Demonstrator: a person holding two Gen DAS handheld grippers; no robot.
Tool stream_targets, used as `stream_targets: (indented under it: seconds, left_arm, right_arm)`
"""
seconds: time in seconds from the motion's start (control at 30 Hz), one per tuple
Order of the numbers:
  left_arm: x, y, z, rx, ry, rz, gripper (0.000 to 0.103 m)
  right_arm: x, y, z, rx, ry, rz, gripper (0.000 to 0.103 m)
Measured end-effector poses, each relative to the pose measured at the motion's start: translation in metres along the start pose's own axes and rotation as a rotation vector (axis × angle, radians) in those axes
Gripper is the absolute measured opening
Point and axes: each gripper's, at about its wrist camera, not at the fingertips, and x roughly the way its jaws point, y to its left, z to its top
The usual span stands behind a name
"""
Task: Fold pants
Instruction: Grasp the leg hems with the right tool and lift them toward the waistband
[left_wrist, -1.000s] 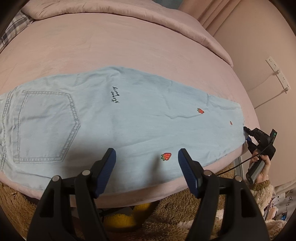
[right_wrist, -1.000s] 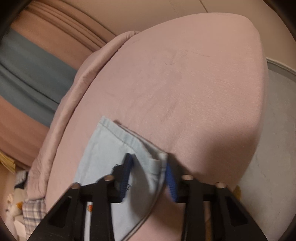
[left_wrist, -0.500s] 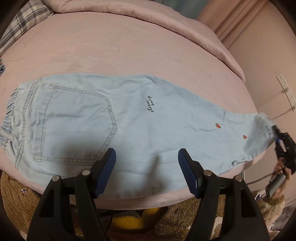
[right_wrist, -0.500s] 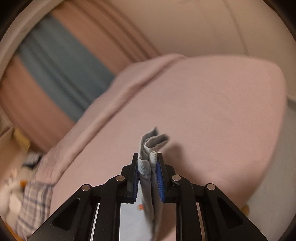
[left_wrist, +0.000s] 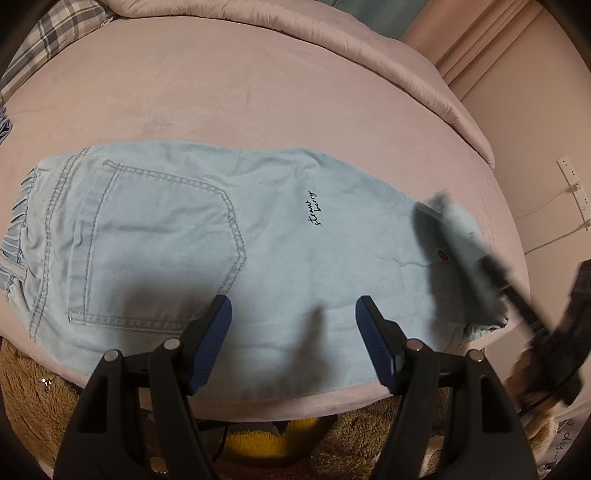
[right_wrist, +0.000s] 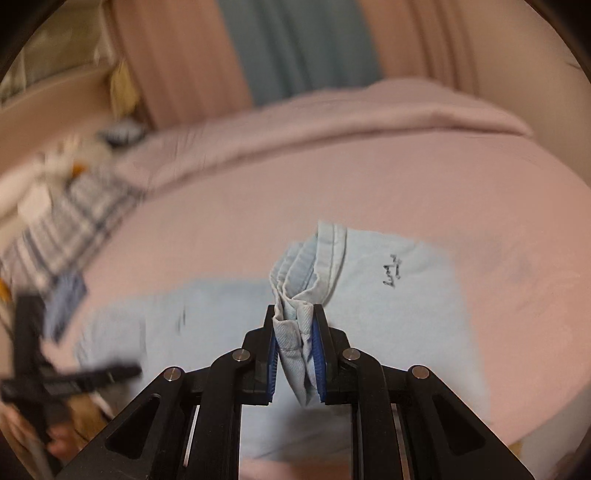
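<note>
Bunched hem (right_wrist: 295, 325) between right tongs (right_wrist: 294, 354)

Left tool (left_wrist: 293, 325) hangs agape at the frame's lower centre; right tool (right_wrist: 294, 349), lower centre, pinches cloth tight.

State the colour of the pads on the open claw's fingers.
Dark blue ribbed pads, seen best in the left wrist view.

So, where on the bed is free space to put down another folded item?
Free: the wide bare strip of pink bed between the pants and the rolled duvet. Crowded: the near edge, where the pants lie, the left gripper hovers and the right gripper holds the hem.
</note>
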Motion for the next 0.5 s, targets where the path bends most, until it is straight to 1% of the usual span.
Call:
stream_targets:
  seconds: [0.07,0.17,0.23,0.27,0.3,0.33,0.37,0.4,0.43,0.5]
  left_arm:
    - [0.002,0.002,0.001,0.001,0.002,-0.005,0.070]
    - [0.009,0.001,0.006,-0.001,0.019,-0.019,0.070]
    - [0.014,-0.002,0.010,0.002,0.036,-0.054,0.070]
    - [0.015,-0.004,0.012,0.004,0.040,-0.066,0.070]
    - [0.016,-0.007,0.014,0.009,0.044,-0.080,0.070]
    - [0.017,-0.010,0.016,0.016,0.046,-0.090,0.070]
    - [0.019,-0.015,0.020,0.026,0.048,-0.108,0.070]
    - [0.020,-0.019,0.021,0.032,0.050,-0.122,0.071]
    - [0.023,-0.025,0.025,0.042,0.056,-0.145,0.074]
    - [0.028,-0.036,0.028,0.061,0.062,-0.178,0.077]
  right_arm:
    - [0.022,0.013,-0.012,-0.030,0.088,0.023,0.018]
    - [0.041,0.017,-0.022,-0.051,0.176,0.009,0.018]
    - [0.047,0.019,-0.027,-0.062,0.214,-0.005,0.018]
    - [0.046,0.021,-0.028,-0.059,0.227,0.002,0.020]
    - [0.045,0.020,-0.025,-0.052,0.229,0.011,0.025]
    - [0.041,0.020,-0.021,-0.049,0.232,0.024,0.035]
    - [0.037,0.020,-0.019,-0.045,0.235,0.044,0.042]
    - [0.028,0.019,-0.015,-0.036,0.226,0.073,0.054]
    - [0.022,0.015,-0.018,-0.031,0.212,0.087,0.059]
    - [0.005,0.011,-0.013,-0.016,0.167,0.098,0.062]
